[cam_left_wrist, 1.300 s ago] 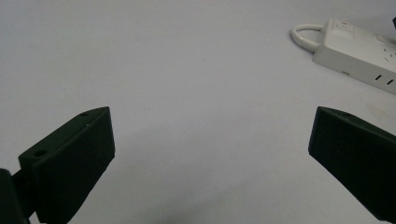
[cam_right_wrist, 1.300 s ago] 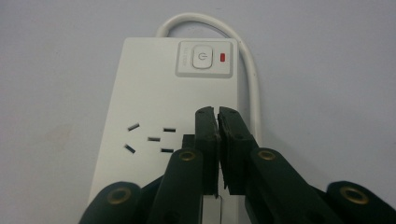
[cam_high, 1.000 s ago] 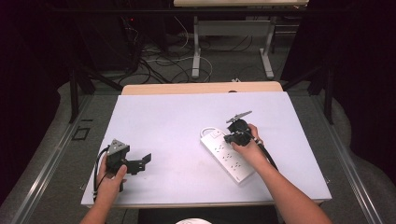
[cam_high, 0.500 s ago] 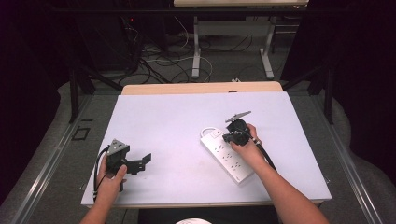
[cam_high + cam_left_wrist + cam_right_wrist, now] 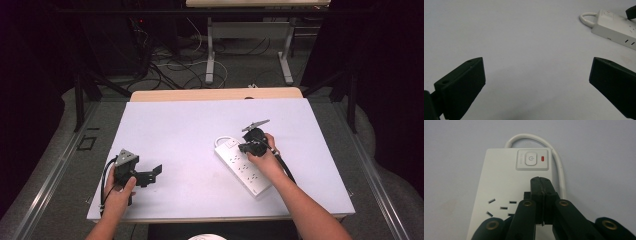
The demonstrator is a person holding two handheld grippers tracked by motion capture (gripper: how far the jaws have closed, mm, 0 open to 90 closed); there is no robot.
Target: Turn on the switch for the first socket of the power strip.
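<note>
A white power strip (image 5: 246,169) lies aslant on the white table (image 5: 185,125), right of centre. My right gripper (image 5: 246,148) is shut, its jaws pressed together with nothing between them. In the right gripper view its tips (image 5: 541,180) hover over the power strip (image 5: 499,175) just below the power button (image 5: 531,159), beside a red indicator (image 5: 542,158). My left gripper (image 5: 157,171) rests near the table's front left, open and empty. In the left gripper view the left gripper (image 5: 536,72) faces bare table, with the power strip (image 5: 616,27) at the far upper right.
The strip's white cord (image 5: 534,137) loops out from its button end. A wooden table edge (image 5: 215,94) runs along the back. Behind it, cables (image 5: 175,65) and desk legs (image 5: 211,55) stand on the dark floor.
</note>
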